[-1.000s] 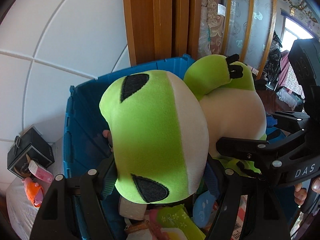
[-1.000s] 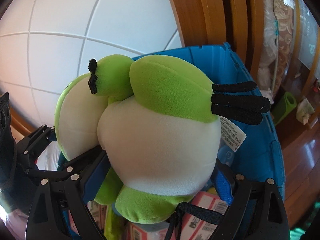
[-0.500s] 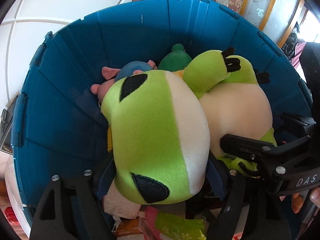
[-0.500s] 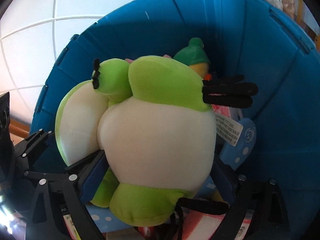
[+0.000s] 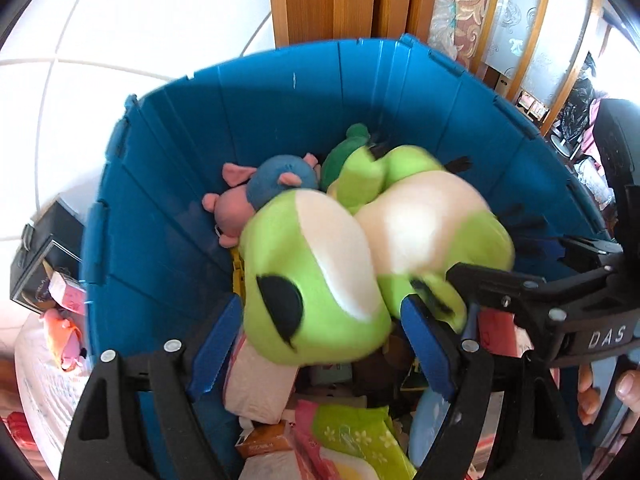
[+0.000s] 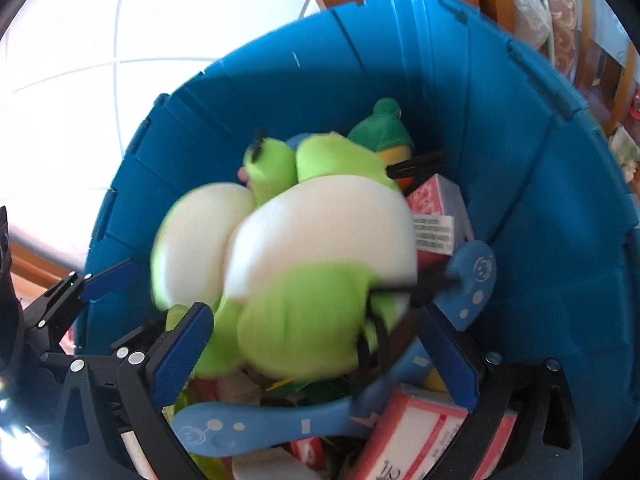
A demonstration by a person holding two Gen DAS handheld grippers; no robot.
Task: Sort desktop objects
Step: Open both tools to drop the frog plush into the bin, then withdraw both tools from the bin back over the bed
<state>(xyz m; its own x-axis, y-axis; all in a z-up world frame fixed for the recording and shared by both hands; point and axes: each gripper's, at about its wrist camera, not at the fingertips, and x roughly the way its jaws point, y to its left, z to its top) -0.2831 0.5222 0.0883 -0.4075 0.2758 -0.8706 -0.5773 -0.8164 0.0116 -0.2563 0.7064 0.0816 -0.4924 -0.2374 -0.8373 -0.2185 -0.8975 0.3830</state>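
Both claws have just sprung wide, left claw and right claw gripping nothing, and the blurred frog seems to be dropping into the blue bin, while small boxes at nine o'clock outside it wait unsorted.

Plush frog in the bin, atop the other items

In the left wrist view the plush frog fills the frame's centre inside the bin, lying on boxes and packets at lower centre. Behind it, toward the upper centre, lie a pig plush and a capped plush. Outside the bin, at the left edge, sits a dark box. In the right wrist view a carton lies right of the frog, and paddle-shaped items below it.
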